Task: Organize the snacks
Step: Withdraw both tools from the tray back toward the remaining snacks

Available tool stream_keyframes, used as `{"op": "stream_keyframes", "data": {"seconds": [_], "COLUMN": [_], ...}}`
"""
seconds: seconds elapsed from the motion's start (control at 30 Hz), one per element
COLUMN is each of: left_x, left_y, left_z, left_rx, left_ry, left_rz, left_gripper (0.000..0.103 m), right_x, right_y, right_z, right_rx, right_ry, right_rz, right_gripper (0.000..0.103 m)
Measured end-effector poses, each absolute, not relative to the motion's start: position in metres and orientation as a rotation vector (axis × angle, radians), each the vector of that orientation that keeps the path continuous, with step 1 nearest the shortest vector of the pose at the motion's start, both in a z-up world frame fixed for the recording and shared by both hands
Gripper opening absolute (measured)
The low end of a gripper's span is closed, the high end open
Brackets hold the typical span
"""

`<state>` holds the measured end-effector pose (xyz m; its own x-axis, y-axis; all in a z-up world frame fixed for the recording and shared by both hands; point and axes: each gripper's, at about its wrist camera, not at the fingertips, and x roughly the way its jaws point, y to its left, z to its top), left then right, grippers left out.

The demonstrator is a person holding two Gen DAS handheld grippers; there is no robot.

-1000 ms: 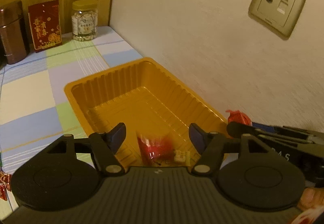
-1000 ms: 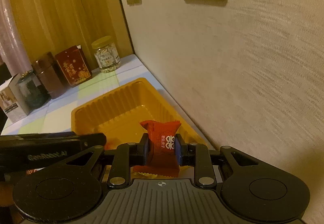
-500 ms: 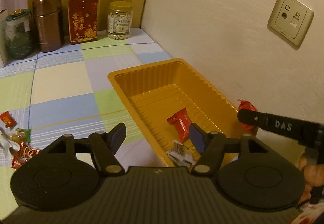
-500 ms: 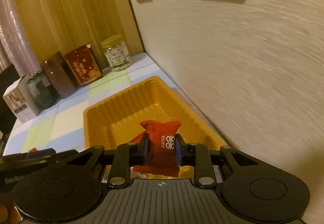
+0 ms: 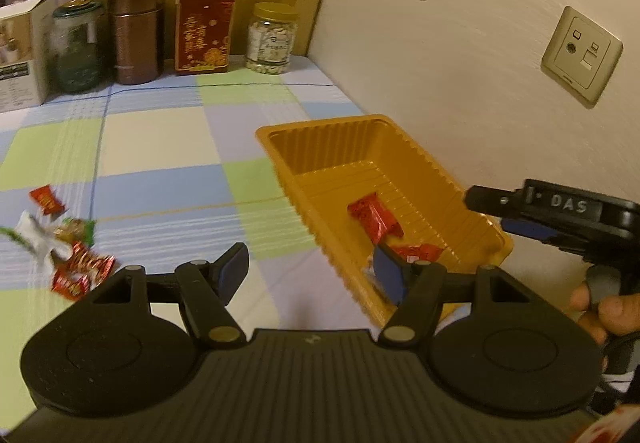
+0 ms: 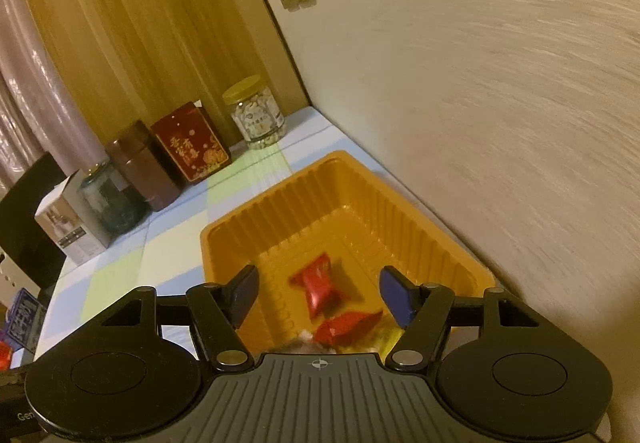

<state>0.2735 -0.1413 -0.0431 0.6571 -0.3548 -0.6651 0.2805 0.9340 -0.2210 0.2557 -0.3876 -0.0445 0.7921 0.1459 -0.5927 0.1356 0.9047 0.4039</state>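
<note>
An orange plastic tray stands against the wall, also in the right wrist view. Two red wrapped candies lie in it with a pale wrapper beside them. My right gripper hovers over the tray's near end; its jaws are opening and hold nothing. Below them a blurred red candy is in the tray, a second one nearer. My left gripper is open and empty above the tablecloth at the tray's left rim. Loose snacks lie on the cloth at far left.
At the back stand a nut jar, a red box, a brown tin, a dark glass jar and a white carton. The wall with sockets runs along the tray's right. A hand grips the right gripper.
The right gripper has let go of the red candy, which has dropped into the tray. The left gripper has swung left off the tray, bringing the loose snacks into view.
</note>
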Motion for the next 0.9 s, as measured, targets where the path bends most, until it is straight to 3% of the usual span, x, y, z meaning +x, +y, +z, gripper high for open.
{"op": "stream_keyframes", "data": {"seconds": [0.9], "left_x": [0.138], "left_y": [-0.063], "left_z": [-0.008], "left_rx": [-0.09], "left_ry": [0.733], "left_rz": [-0.276], "left_gripper": [0.071], "right_x": [0.12], "right_y": [-0.308], "right_z": [0.002], "right_rx": [0.38], "right_ry": [0.627], "right_rz": [0.007], "right_gripper": [0.067]}}
